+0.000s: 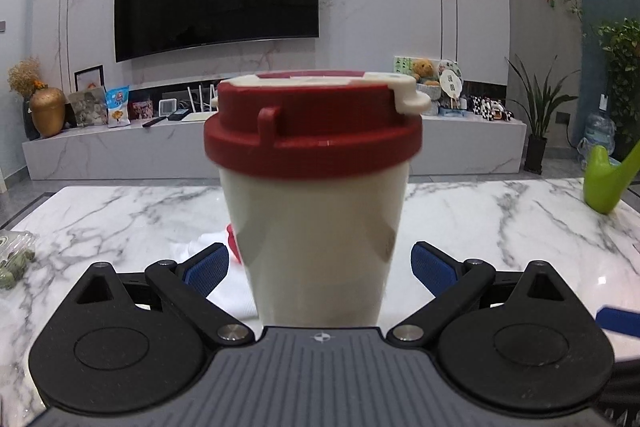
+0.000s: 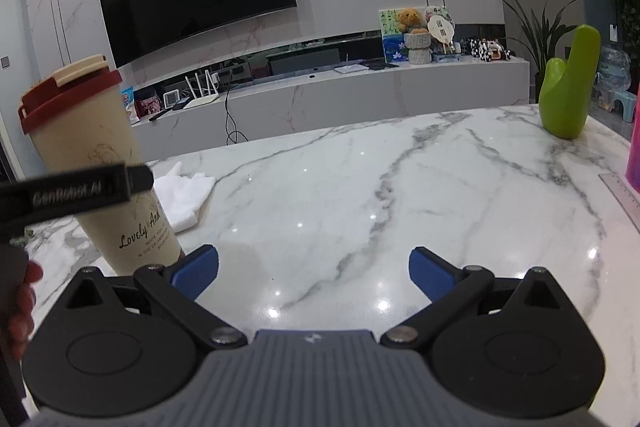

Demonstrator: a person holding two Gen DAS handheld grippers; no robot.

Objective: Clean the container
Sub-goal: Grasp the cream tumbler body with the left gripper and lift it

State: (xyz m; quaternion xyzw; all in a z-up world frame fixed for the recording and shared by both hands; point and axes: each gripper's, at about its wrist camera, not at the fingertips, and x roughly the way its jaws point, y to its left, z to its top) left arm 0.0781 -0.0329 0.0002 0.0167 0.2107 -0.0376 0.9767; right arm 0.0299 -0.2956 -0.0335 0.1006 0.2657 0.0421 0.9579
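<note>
A cream tumbler (image 1: 320,235) with a red screw lid (image 1: 312,131) and a cream flip tab stands right in front of the left wrist camera. My left gripper (image 1: 320,267) is open, one blue pad on each side of the tumbler's lower body with a small gap at both. In the right wrist view the same tumbler (image 2: 100,163) is at the far left, with a black finger of the left gripper (image 2: 80,187) across it. My right gripper (image 2: 314,273) is open over bare marble with nothing between its pads. A white cloth (image 2: 184,195) lies just behind the tumbler.
The marble table (image 2: 360,187) carries a green vase (image 2: 568,95) at its far right, a ruler (image 2: 620,195) and a pink object (image 2: 634,155) at the right edge. A clear packet (image 1: 12,259) lies at the left. A hand (image 2: 20,307) holds the left gripper.
</note>
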